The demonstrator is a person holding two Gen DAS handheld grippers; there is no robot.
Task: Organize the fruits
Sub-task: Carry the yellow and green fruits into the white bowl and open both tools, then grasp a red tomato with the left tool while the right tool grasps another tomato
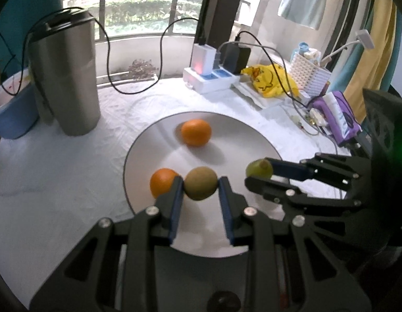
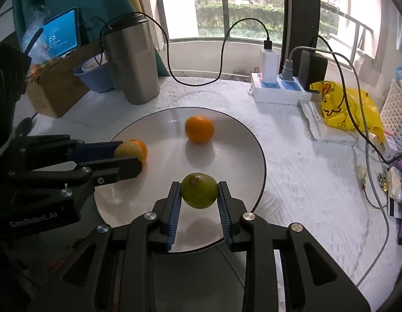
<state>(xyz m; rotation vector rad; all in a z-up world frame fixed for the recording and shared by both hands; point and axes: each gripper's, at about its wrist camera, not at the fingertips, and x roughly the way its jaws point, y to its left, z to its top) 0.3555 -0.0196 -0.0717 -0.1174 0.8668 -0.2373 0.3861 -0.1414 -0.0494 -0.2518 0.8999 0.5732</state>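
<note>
A white round plate (image 1: 234,130) (image 2: 242,140) lies on the white tablecloth. One orange (image 1: 196,132) (image 2: 199,129) sits at its far side; a second orange (image 1: 163,182) (image 2: 141,148) sits at its left edge. My left gripper (image 1: 201,186) (image 2: 128,156) is shut on a brownish-green kiwi (image 1: 201,183) (image 2: 126,149) over the plate, next to the second orange. My right gripper (image 2: 199,193) (image 1: 260,174) is shut on a green round fruit (image 2: 199,191) (image 1: 259,168) over the plate's near right part.
A steel tumbler (image 1: 64,75) (image 2: 130,62) and a blue tub (image 1: 12,106) (image 2: 95,74) stand at the back left. A power strip with chargers (image 1: 211,75) (image 2: 279,88), a yellow bag (image 2: 344,106), a white basket (image 1: 308,74) and cables lie at the right.
</note>
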